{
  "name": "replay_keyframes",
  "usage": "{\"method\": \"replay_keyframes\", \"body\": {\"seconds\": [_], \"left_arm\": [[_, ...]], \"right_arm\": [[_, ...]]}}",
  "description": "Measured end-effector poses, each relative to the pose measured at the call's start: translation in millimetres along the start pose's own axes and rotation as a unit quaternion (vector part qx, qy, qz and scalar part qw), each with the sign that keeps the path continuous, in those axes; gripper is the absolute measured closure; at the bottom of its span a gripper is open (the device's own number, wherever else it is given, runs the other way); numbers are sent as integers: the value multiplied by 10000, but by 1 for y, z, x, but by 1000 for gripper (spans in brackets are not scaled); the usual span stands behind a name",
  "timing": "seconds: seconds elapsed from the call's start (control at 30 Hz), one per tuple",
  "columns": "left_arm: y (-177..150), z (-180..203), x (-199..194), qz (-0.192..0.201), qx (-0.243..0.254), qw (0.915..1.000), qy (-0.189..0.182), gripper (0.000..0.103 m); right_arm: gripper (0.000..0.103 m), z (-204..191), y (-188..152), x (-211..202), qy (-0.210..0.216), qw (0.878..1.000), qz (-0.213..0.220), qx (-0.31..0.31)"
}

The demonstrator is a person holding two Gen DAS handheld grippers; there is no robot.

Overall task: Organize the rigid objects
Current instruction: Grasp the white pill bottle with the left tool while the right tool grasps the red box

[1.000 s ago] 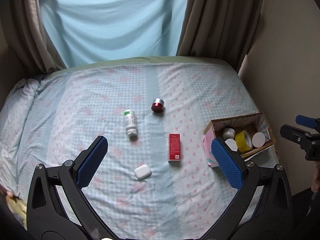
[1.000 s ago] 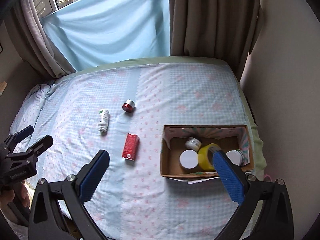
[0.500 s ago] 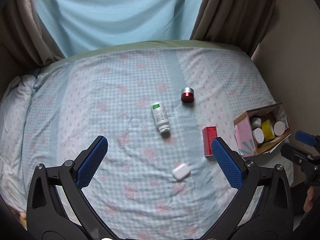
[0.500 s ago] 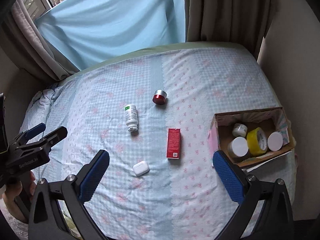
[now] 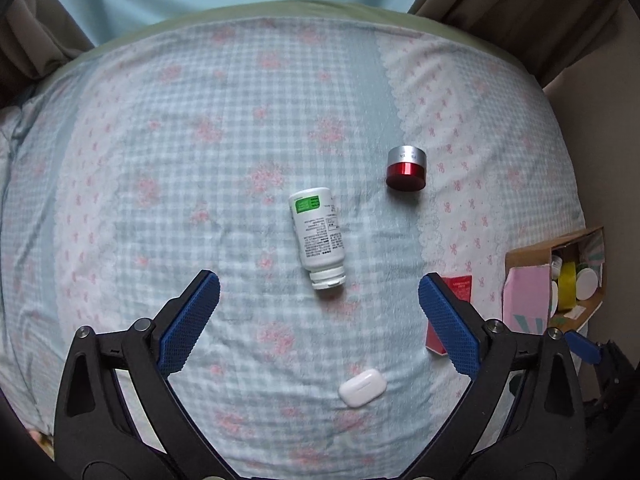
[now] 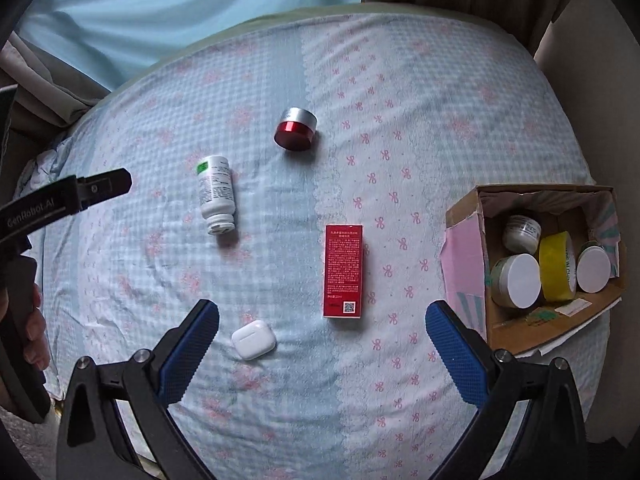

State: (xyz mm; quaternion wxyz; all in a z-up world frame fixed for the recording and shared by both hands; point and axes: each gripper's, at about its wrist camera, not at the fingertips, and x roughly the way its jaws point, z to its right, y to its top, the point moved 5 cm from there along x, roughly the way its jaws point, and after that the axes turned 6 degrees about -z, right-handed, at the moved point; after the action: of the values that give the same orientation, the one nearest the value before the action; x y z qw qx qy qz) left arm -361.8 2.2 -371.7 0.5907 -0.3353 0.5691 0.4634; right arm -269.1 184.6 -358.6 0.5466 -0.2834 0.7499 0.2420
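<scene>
bottle (image 5: 319,237) flat | long axis near-far | cap twd cam

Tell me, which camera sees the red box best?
The right wrist view: the whole red box lies flat in plain sight, print showing. In the left wrist view, a blue finger hides most of it.

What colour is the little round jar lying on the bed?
Red jar with a silver top; clearest in the right wrist view.

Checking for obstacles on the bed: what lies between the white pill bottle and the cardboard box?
In the right wrist view, the red carton lies flat between the white pill bottle and the cardboard box, touching neither.
</scene>
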Motion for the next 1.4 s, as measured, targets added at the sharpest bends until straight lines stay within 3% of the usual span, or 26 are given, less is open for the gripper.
{"method": "replay_keyframes", "body": {"seconds": [0.23,0.53,0.63,0.7,0.83,0.97,1.4], "left_arm": [[30,-6,93,-666,-314,9973,67,15],[42,-14,162,-1204,-594,9908,140,24],[43,-12,171,-1286,-643,9895,132,32],[41,-9,175,-1351,-630,9887,143,34],[37,-1,178,-1355,-484,9891,304,39],[37,2,175,-1305,-485,9901,192,53],[31,9,147,-860,-327,9958,30,55]], "right_arm": [[2,13,19,82,-85,9980,-618,20],[27,18,25,148,-210,9914,-1294,-15],[33,17,23,155,-282,9900,-1377,-95],[44,16,20,159,-298,9882,-1488,-208],[51,13,15,164,-369,9858,-1607,-306],[64,16,13,168,-564,9844,-1636,-323],[65,20,0,161,-469,9865,-1536,-310]]}}
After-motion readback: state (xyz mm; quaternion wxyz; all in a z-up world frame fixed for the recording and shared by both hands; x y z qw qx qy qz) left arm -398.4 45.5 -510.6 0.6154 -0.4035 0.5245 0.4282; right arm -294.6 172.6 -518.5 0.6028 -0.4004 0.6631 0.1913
